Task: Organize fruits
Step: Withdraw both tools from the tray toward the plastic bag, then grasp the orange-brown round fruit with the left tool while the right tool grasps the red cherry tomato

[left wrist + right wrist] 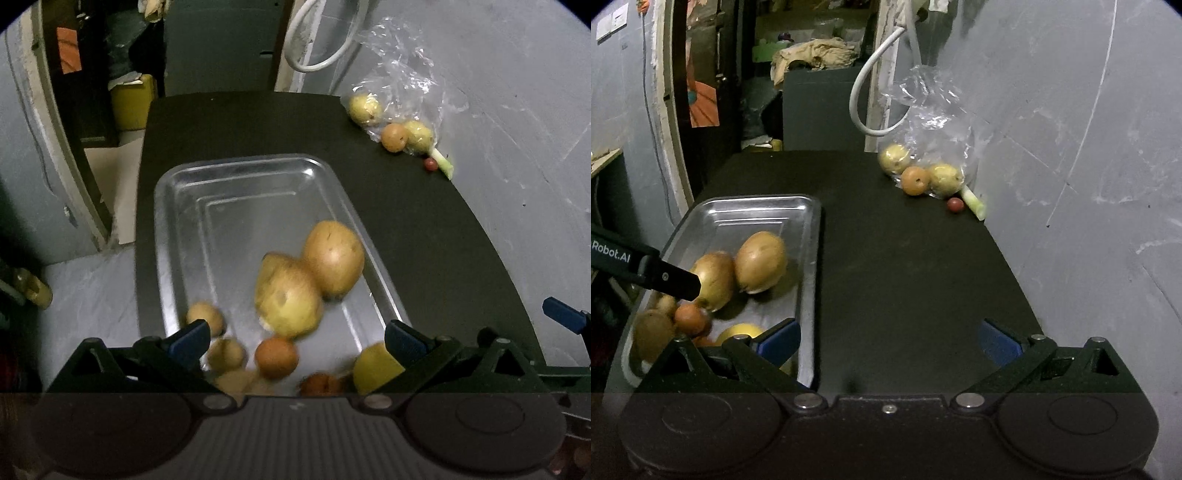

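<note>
Both tools gape wide, empty; two big fruits (314, 273) in one tray (236, 177).

Both wrist views toward tray (236, 173)

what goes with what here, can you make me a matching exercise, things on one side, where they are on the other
Things:
1. two big tan fruits
2. small red fruit
3. clear plastic bag
4. right hand-held gripper

Places:
A. over bare black table, open
B. far right, against the wall
C. in the metal tray
D. loose on the table beside the bag

Pairs: 1-C, 2-D, 3-B, 4-A
</note>
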### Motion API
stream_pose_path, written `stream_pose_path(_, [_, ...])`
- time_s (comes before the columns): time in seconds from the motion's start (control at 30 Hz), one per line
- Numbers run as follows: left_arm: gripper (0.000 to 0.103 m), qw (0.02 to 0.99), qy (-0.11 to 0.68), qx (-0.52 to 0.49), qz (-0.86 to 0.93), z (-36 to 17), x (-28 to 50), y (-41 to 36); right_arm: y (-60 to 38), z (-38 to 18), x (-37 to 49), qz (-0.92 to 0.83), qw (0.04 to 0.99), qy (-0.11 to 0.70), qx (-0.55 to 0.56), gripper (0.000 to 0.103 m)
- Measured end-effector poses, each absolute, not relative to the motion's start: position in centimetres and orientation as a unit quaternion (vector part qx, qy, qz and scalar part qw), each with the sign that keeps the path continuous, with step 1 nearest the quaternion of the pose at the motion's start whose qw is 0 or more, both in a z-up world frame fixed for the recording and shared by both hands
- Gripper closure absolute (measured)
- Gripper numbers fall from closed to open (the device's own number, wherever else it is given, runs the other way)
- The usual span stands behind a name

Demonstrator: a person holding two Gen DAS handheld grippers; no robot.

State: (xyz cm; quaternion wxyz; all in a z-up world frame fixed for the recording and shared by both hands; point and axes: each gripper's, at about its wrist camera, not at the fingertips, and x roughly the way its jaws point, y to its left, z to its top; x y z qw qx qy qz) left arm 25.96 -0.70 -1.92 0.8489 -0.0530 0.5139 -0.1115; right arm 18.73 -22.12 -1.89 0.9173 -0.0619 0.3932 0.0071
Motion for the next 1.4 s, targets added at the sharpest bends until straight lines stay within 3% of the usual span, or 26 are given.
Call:
stream_pose_path(0.87, [0.000,0.880,0.460,-0.040,-0.111,0.9,36.2,-7.7,-27.5,-1.3,31.5,0.008,0.937,0.339,-0.084,0.001])
stream_pose_path(1.4, [0.000,0.873,0.458,-0.042,-0.162,-1.8,46.1,-12.8,-28.7,-6.0,38.1,0.005,0.934,0.354,-0.039,0.001])
